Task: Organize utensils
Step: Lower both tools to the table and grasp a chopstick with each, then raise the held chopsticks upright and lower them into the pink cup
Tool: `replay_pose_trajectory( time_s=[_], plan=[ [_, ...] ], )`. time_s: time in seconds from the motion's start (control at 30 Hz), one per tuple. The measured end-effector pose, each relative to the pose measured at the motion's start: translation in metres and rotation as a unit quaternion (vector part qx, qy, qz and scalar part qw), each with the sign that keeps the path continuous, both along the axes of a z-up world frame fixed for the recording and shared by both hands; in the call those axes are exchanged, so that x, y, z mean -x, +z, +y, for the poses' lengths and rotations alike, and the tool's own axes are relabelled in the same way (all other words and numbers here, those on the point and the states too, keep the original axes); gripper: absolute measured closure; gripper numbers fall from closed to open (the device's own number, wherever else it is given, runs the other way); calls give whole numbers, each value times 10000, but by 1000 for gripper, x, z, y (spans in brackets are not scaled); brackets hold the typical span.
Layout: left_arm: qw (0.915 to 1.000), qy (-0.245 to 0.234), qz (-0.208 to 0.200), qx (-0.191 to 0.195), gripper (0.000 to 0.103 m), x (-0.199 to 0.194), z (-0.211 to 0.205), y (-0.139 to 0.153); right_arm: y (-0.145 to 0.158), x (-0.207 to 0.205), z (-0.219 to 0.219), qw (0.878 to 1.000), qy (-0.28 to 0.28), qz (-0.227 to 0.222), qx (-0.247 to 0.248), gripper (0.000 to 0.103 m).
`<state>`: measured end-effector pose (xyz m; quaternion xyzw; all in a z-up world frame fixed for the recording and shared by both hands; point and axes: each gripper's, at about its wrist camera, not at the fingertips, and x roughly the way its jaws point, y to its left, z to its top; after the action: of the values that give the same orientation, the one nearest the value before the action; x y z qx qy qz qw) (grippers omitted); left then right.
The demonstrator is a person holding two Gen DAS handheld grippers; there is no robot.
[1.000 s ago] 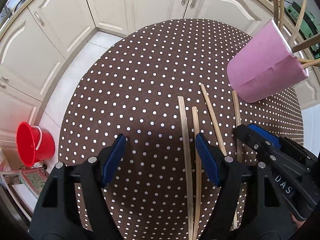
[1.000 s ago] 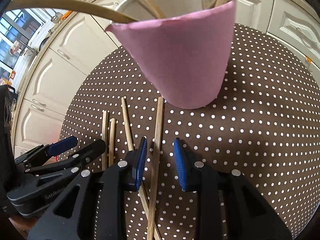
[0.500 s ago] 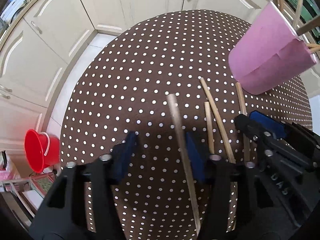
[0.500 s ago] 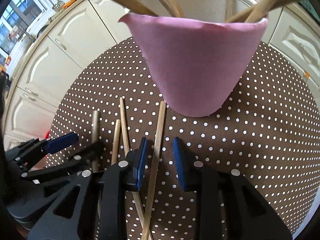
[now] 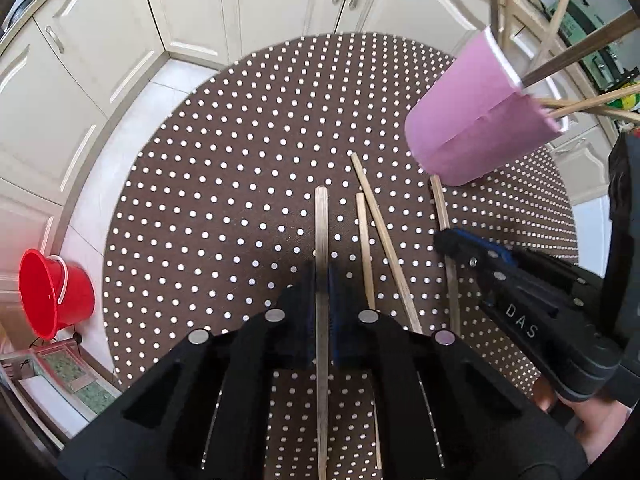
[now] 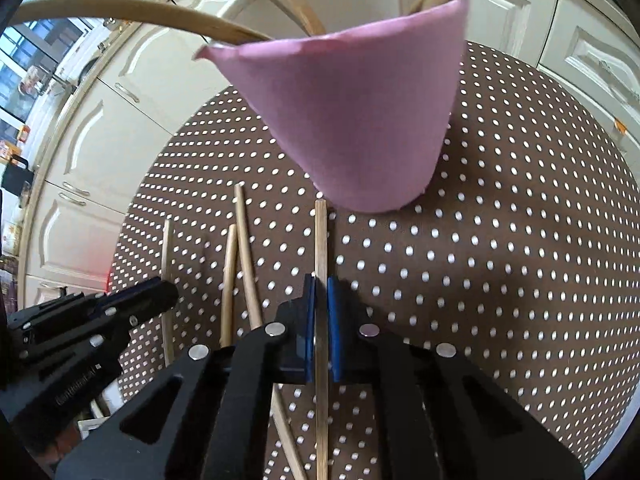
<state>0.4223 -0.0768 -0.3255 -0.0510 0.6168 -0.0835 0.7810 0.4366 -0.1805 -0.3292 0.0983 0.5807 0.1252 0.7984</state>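
Wooden chopsticks lie on a round brown polka-dot table (image 5: 240, 184). My left gripper (image 5: 321, 276) is shut on one chopstick (image 5: 321, 224), the leftmost. My right gripper (image 6: 321, 292) is shut on another chopstick (image 6: 321, 240), the rightmost, whose far tip ends at the foot of the pink holder (image 6: 360, 120). Two more chopsticks (image 5: 384, 232) lie between them, also seen in the right wrist view (image 6: 240, 248). The pink holder (image 5: 472, 120) stands at the far right with several sticks in it. The right gripper (image 5: 444, 240) shows in the left view, the left gripper (image 6: 168, 292) in the right view.
Cream cabinets (image 5: 256, 4) surround the table. A red bucket (image 5: 52, 296) stands on the floor at the left, below the table edge. Long sticks (image 6: 132, 16) jut out of the holder toward the left.
Both grippers have closed, each onto a chopstick: the left on the leftmost one, the right on the one by the holder. The left chopstick shifted as it was taken.
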Motion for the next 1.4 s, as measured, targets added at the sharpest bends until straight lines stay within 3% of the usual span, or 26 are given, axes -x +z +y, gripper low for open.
replay_pose_trajectory(
  time_s=[0.27,0.53,0.73,1.4],
  plan=[
    [9991,-7,-381,187,97,25,20,49,38,25,-8,9991,-16,-292,-317,98],
    [9932,-36,-1098,389,97,50,36,125,100,56,-17,9942,-85,-982,-426,98],
    [9871,-181,-1502,531,97,72,36,166,142,82,-22,9881,-141,-1477,-404,98],
    [9629,-559,-2519,790,97,74,11,256,234,101,-49,9608,-322,-2745,-208,98]
  ],
)
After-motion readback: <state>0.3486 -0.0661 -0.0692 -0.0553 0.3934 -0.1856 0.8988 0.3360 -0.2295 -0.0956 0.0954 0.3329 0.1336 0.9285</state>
